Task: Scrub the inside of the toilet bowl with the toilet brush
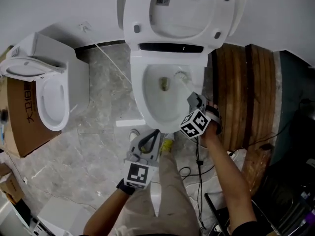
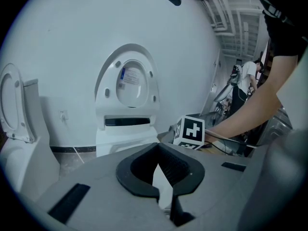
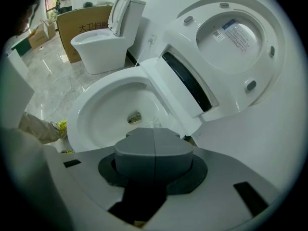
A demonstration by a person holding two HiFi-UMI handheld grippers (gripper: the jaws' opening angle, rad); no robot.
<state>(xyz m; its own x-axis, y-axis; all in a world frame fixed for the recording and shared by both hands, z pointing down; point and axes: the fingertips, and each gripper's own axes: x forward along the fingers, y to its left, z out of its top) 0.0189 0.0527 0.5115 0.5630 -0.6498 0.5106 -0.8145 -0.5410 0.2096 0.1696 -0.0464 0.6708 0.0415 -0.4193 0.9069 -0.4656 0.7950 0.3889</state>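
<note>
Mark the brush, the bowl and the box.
brush (image 1: 181,76): head view, on its bristle head.
bowl (image 1: 156,111): head view, on its inner wall.
box (image 1: 20,132): head view, on its brown side.

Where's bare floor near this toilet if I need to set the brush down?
Bare marble floor lies between the toilet and the second toilet, and continues toward the lower left. Right of the toilet is crowded: wooden boards and cables. The right gripper holds the brush; the left gripper hangs open in front.
</note>
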